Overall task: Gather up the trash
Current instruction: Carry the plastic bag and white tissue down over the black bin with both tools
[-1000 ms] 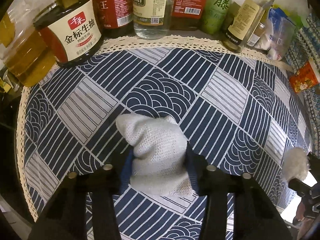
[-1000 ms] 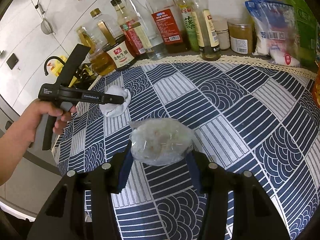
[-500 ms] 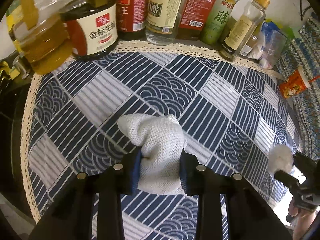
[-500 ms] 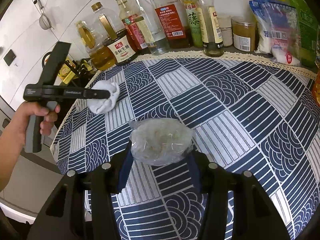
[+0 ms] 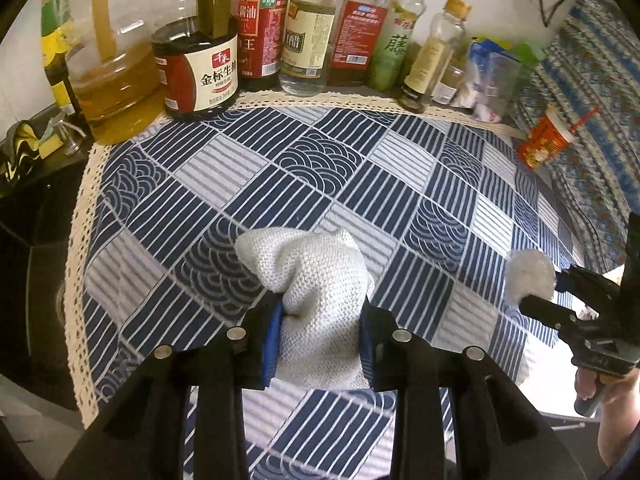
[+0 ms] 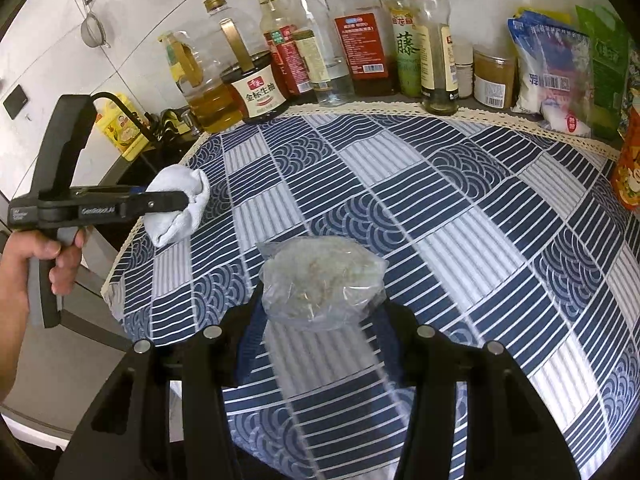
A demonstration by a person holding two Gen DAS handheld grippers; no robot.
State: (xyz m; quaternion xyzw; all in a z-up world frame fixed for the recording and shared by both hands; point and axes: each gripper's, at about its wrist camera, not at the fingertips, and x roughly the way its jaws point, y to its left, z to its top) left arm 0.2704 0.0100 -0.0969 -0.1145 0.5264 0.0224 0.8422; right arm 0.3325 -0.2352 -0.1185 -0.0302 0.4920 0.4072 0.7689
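White knitted cloth wad (image 5: 320, 300) sits clamped between the blue pads of the left tool (image 5: 320, 334), held up off the blue-and-white patterned cloth (image 5: 360, 184) covering the bench; from the right wrist view the same wad (image 6: 180, 204) hangs at the bench's left edge, a hand (image 6: 28, 268) on the tool's grip. Right tool (image 6: 320, 320) is closed on a clear plastic bag (image 6: 320, 280) with pale crumbly scraps inside, bag bulging forward past the tips, over the bench middle. Back row of bottles: dark soy jug (image 6: 260, 92) labelled 金标生抽, oil jug (image 6: 204, 96) part full of amber oil, red-label bottle (image 6: 362, 52), green-label bottle (image 6: 406, 56) reading 藤, clear bottle (image 5: 306, 36) marked 醋. Jar of tan powder (image 6: 492, 80), white packets (image 6: 554, 68) at far right. Left tool body reads GenRobot.AI. Red printed cup (image 5: 544, 146) lies tipped near the bench's right edge.
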